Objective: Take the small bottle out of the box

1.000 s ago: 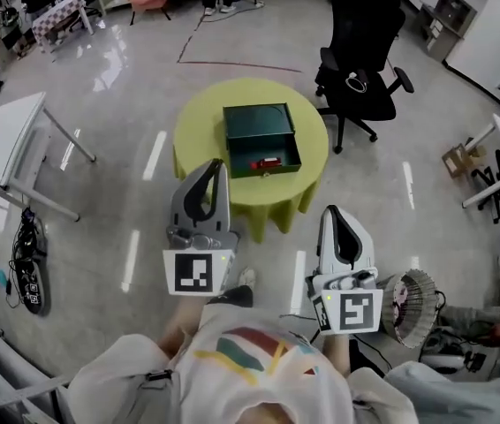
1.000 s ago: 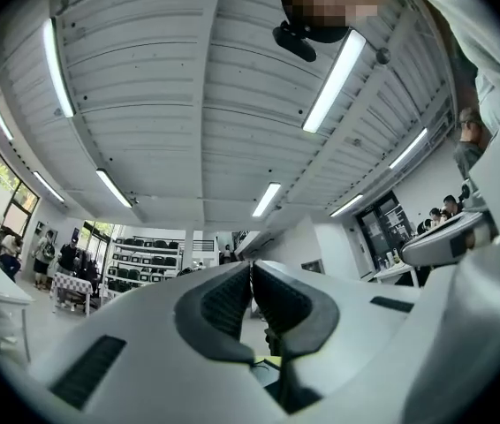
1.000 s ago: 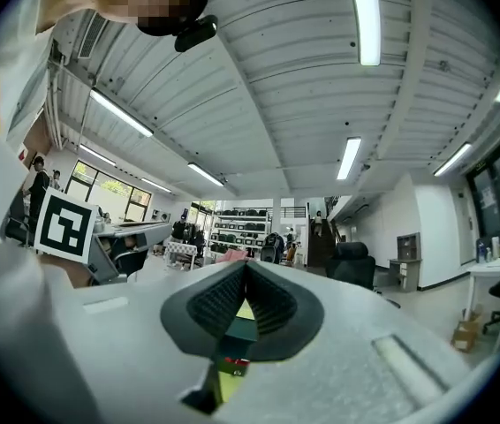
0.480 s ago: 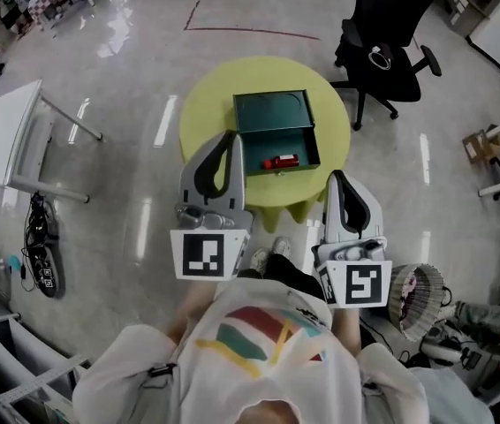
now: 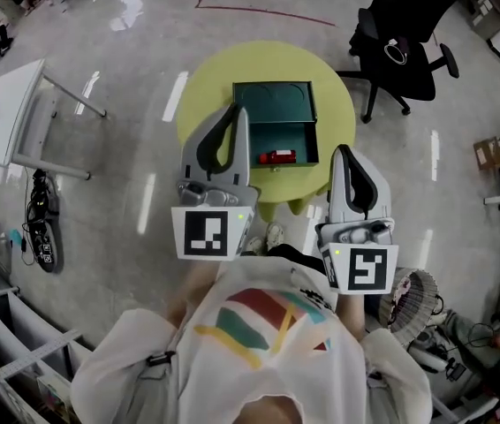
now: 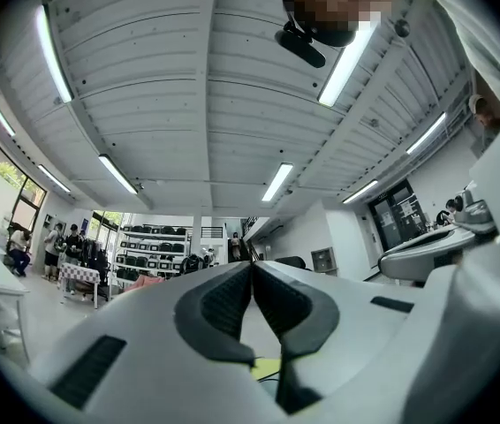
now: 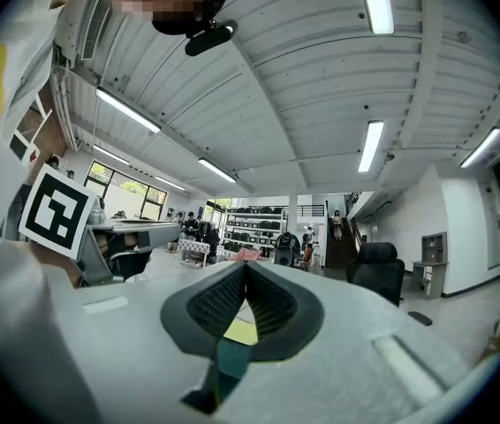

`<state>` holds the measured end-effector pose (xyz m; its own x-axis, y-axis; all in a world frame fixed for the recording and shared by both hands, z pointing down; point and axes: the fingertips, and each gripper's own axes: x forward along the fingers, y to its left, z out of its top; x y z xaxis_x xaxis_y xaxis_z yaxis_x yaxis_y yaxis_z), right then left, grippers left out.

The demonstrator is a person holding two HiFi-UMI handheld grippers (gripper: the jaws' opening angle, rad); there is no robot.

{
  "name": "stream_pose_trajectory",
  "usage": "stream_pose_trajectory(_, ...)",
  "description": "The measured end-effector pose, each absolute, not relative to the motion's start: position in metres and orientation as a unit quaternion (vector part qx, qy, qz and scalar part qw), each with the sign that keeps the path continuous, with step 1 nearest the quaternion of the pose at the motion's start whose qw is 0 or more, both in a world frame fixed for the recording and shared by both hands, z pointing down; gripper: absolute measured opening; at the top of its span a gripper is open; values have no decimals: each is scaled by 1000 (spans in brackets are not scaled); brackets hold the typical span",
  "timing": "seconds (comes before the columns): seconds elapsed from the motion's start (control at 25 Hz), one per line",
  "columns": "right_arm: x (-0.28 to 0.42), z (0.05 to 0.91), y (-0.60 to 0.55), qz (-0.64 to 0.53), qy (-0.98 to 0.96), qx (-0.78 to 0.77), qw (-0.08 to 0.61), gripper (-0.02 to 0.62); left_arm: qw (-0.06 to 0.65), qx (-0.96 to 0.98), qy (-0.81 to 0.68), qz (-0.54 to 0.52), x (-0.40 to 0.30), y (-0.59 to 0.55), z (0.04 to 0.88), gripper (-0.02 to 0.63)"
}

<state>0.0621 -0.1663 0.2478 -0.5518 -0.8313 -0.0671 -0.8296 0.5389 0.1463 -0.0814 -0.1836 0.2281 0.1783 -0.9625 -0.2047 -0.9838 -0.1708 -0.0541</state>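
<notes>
A dark green box (image 5: 274, 104) stands open on a round yellow-green table (image 5: 201, 91). A small red bottle (image 5: 276, 157) lies on its side in the box's near half. My left gripper (image 5: 238, 111) is held up in front of me, shut and empty, with its tip over the table's near left part beside the box. My right gripper (image 5: 342, 151) is also shut and empty, just off the table's near right edge. In the left gripper view the left gripper (image 6: 252, 267) points up at the ceiling with jaws closed. The right gripper (image 7: 246, 268) looks the same in its own view.
A black office chair (image 5: 405, 51) stands right of the table. A white folding table (image 5: 11, 117) is at the left, with a power strip (image 5: 40, 241) and cables on the floor. A round wire-caged appliance (image 5: 409, 297) sits on the floor at my right.
The table and box have come nearer in the head view. Both grippers now reach up to the table's near edge. Their jaws have stayed shut.
</notes>
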Motion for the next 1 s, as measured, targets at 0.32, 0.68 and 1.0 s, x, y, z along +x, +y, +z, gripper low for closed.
stream_pose_trajectory(0.32,88,249,-203,-89,-877,473,6,3,89,-748,655,67,-70,-211,231,20)
stream_pose_trajectory(0.68,86,245,-229,-81,-861,502,4,3,87,-775,623,56,-71,-244,225,20)
stream_pose_trajectory(1.0,77,250,-240,-79,-852,517,11,3,87,-795,599,46,-76,-263,229,21)
